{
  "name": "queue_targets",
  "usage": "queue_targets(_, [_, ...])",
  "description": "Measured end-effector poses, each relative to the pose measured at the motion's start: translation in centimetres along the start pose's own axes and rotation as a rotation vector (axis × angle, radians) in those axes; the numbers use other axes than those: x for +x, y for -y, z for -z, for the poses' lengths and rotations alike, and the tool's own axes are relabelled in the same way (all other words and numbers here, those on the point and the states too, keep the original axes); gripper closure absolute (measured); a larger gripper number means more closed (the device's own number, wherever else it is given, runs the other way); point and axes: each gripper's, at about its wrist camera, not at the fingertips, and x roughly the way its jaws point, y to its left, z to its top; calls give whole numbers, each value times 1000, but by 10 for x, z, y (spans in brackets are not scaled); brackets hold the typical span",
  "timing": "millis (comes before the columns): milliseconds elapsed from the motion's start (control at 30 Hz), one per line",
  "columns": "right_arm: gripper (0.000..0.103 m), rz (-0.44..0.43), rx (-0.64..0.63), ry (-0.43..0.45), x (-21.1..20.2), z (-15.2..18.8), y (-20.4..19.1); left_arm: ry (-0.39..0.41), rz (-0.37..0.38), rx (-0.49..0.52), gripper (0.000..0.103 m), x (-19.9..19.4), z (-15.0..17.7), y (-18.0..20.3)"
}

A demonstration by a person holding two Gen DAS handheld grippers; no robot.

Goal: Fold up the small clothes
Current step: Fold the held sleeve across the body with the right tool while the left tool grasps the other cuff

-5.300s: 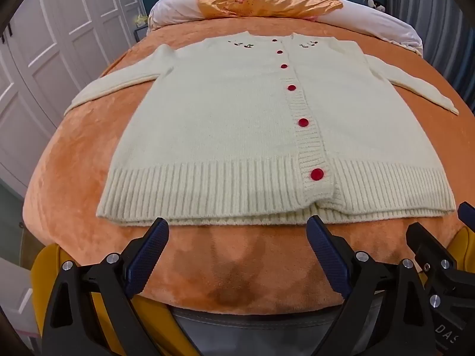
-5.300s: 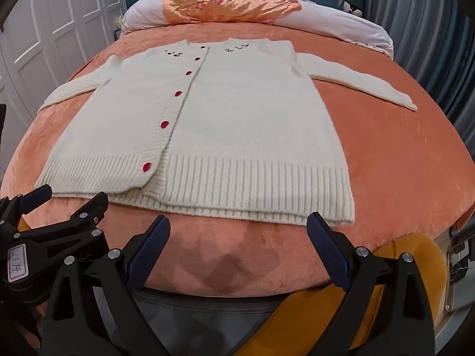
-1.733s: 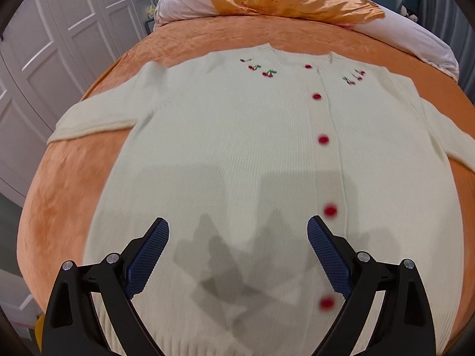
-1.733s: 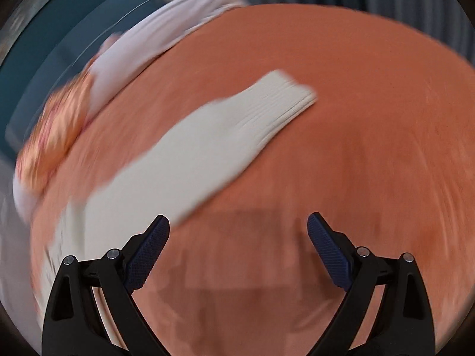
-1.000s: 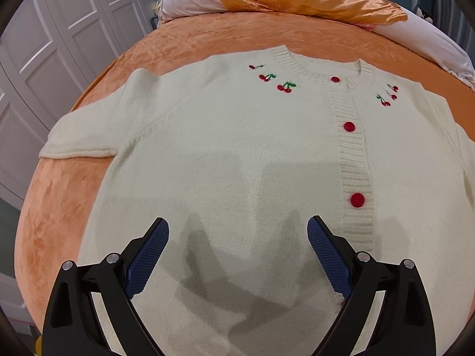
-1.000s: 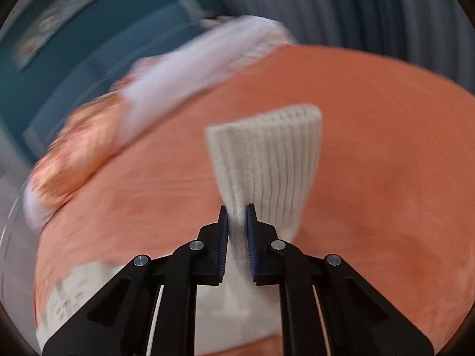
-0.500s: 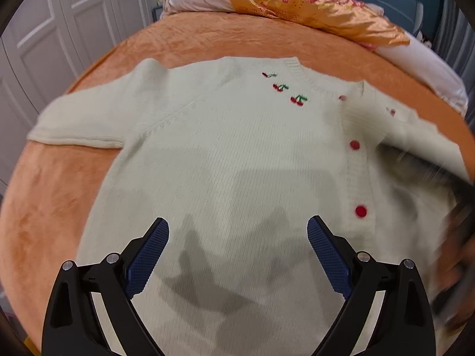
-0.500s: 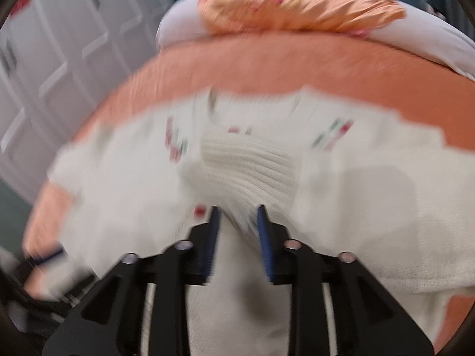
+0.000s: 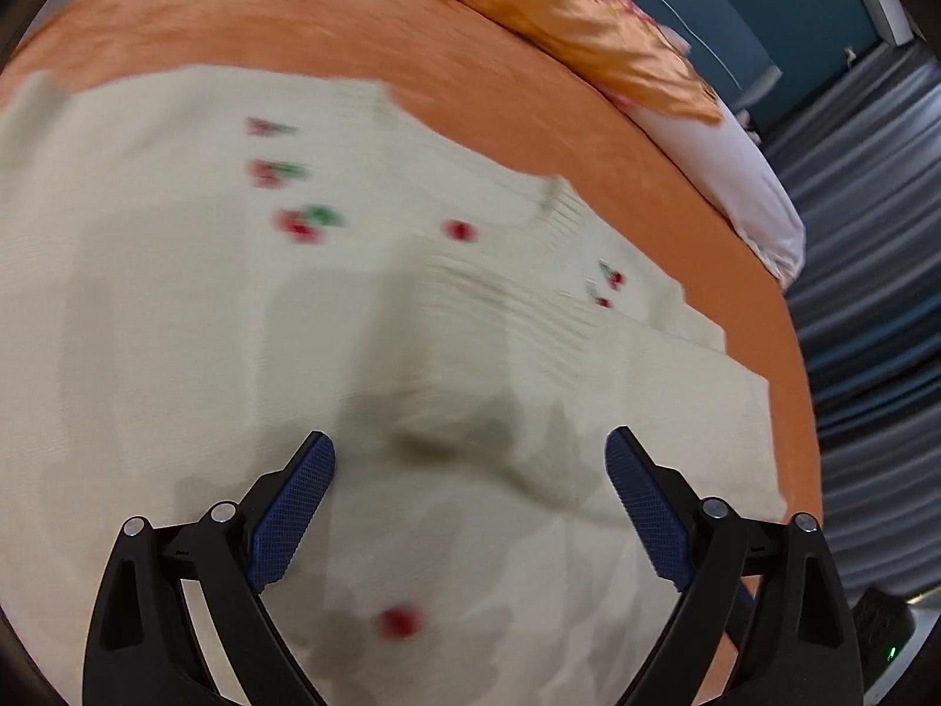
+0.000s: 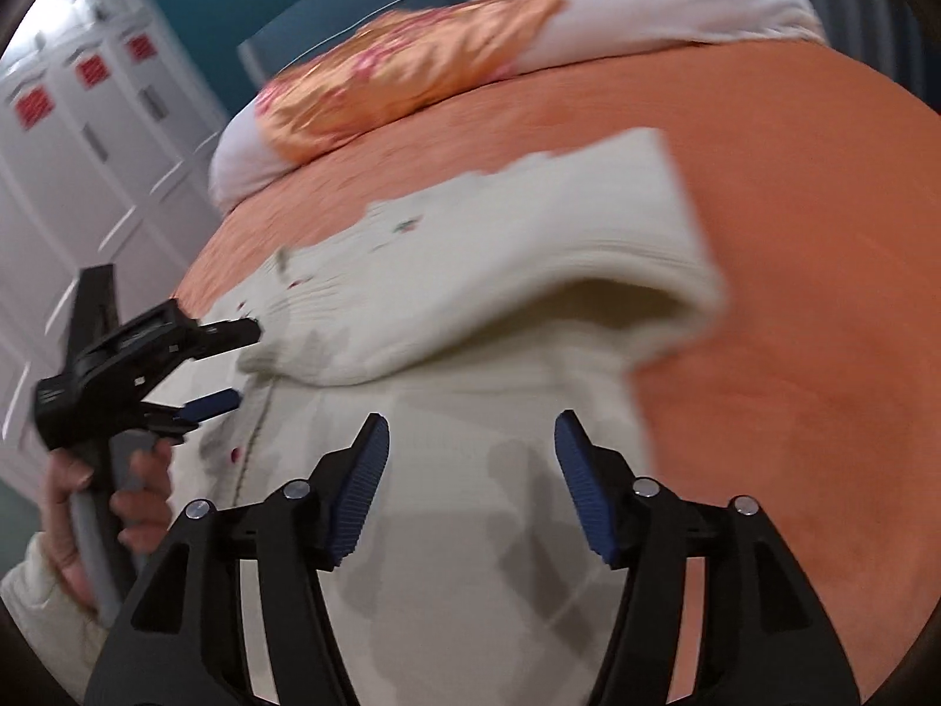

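One cream cardigan point(image 9: 176, 353) is spread on the orange bed point(image 9: 294, 17), one sleeve point(image 10: 559, 259) folded over its front. Two hand-held grippers are seen: left hand-held gripper point(image 9: 470, 470) spread, right hand-held gripper point(image 10: 470, 453) just opened, nothing pinched. Two pillows point(image 10: 411, 76) lie beyond.

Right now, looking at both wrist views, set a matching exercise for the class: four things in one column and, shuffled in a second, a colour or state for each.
Things:
1. cardigan
2. folded sleeve
3. blanket
4. right gripper

Descriptions:
A. orange, covering the bed
B. jaws apart, nothing between them
C. cream knit with red buttons
D. laid across the cardigan's front

Pairs: 1-C, 2-D, 3-A, 4-B
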Motion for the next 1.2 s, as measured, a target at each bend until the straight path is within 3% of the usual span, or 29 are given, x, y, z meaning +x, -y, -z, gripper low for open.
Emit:
queue_targets(100, [45,9,34,10,-7,2,13,42,-42,49,45,6,-7,19])
queue_targets(133, [45,10,38,12,-7,2,15,50,-44,70,78,4,-10,21])
queue_targets(167, [45,4,46,9,-5,2,17,52,-36,82,95,2,-15,23])
queue_targets(233, [45,-13,66,10,-2,0,18,79,2,83,95,-12,-27,19])
queue_targets(367, [45,-57,101,35,1,-14,18,244,-57,144,95,-74,-50,11])
queue_targets(467, [45,-97,116,43,7,-24,12,311,-88,126,95,-108,-61,-14])
queue_targets(533, [45,-115,119,25,18,-27,8,302,-130,99,95,-112,-62,-42])
queue_targets(700, [44,-134,102,-31,38,-22,-15,157,-206,57,95,-65,-38,-93])
queue_targets(867, [44,-165,90,-104,62,-13,-29,164,-224,48,95,-56,-23,-104])
queue_targets(933, [48,-147,104,-124,79,-19,-25,160,-210,39,95,-56,-26,-105])
queue_targets(967, [55,-150,131,-115,84,-26,-20,162,-206,42,95,-58,-28,-102])
queue_targets(1033, [86,-155,192,-45,78,-43,-11,180,-196,72,95,-63,-35,-93])
queue_targets(1100, [90,-179,185,78,55,-53,-9,216,-165,120,95,-71,-37,-80])
queue_targets(1167, [91,-147,126,172,35,-57,-12,239,-141,153,94,-72,-38,-70])
queue_targets(1200, [91,-118,107,179,35,-56,-9,239,-147,175,94,-67,-35,-64])
